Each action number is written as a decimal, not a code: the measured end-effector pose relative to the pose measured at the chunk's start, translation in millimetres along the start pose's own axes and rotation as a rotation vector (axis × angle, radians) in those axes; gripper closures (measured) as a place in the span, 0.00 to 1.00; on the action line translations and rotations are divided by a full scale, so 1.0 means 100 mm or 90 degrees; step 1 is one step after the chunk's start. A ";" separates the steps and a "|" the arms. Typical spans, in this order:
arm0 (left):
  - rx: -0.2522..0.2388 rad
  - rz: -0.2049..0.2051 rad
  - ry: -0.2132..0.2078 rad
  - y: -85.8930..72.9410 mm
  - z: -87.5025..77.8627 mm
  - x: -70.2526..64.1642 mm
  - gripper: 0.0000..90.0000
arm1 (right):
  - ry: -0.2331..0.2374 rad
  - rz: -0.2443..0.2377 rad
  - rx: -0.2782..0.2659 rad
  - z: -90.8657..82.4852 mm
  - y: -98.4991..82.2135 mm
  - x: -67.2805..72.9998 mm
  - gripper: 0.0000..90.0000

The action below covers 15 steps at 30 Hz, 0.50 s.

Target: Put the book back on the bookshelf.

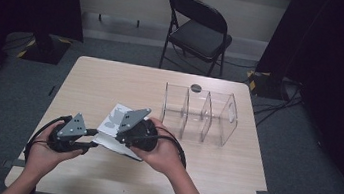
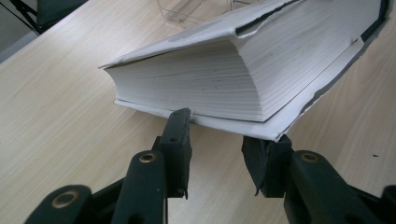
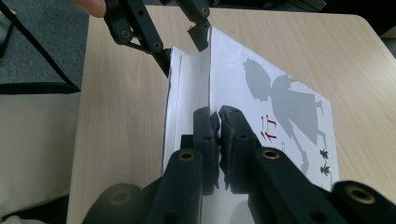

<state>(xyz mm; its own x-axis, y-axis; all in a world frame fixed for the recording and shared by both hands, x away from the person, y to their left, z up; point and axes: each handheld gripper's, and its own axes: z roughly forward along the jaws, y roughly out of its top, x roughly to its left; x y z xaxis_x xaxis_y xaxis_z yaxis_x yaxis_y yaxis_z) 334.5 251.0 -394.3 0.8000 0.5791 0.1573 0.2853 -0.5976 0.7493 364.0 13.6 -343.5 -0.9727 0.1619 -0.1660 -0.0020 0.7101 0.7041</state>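
Book (image 1: 116,126) at near-centre of worktop (image 1: 98,178), one edge tilted up. Right gripper (image 3: 219,116) clenched on the front cover alone; left gripper (image 2: 229,135) pinches the back cover corner. Risk: thin cover tears or creases, heavy page block sags, slips, drops before reaching the clear organizer (image 1: 200,115).

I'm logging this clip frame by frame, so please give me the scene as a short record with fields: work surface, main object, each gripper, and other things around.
surface: light wooden table
main object: thick white book with grey silhouette figures on its cover, one end raised off the table
left gripper: jaws clamped on the book's corner
right gripper: shut on the book's front cover
organizer: clear plastic organizer with compartments, right of the book, apart from it
background: black folding chair beyond the table
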 end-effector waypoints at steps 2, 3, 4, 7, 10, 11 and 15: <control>0.004 0.003 -0.002 0.02 0.00 -0.01 0.69 | -0.006 0.000 0.002 -0.01 0.01 -0.01 0.96; 0.008 0.008 0.000 0.02 0.00 0.00 0.70 | -0.008 -0.001 0.000 -0.01 0.02 -0.01 0.96; 0.008 0.008 0.000 0.02 0.00 0.00 0.70 | -0.008 -0.001 0.000 -0.01 0.02 -0.01 0.96; -0.001 -0.004 -0.001 0.02 -0.01 0.02 0.70 | -0.012 0.015 -0.013 -0.02 0.00 -0.03 0.95; -0.004 -0.004 0.002 0.02 -0.02 0.02 0.70 | -0.012 0.017 -0.014 -0.02 -0.01 -0.02 0.95; -0.005 -0.006 0.000 0.02 -0.02 0.02 0.70 | -0.013 0.022 -0.014 -0.02 -0.01 -0.02 0.95; 0.000 0.001 -0.007 0.03 -0.01 0.01 0.71 | -0.016 0.022 -0.017 -0.02 -0.02 -0.05 0.95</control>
<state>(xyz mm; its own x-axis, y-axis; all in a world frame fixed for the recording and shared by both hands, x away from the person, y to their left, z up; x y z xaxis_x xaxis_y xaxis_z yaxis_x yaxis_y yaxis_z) 335.4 249.9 -391.3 0.8063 0.5720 0.1509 0.2841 -0.5981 0.7494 368.0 10.2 -342.3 -0.9663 0.2032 -0.1579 0.0251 0.6850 0.7281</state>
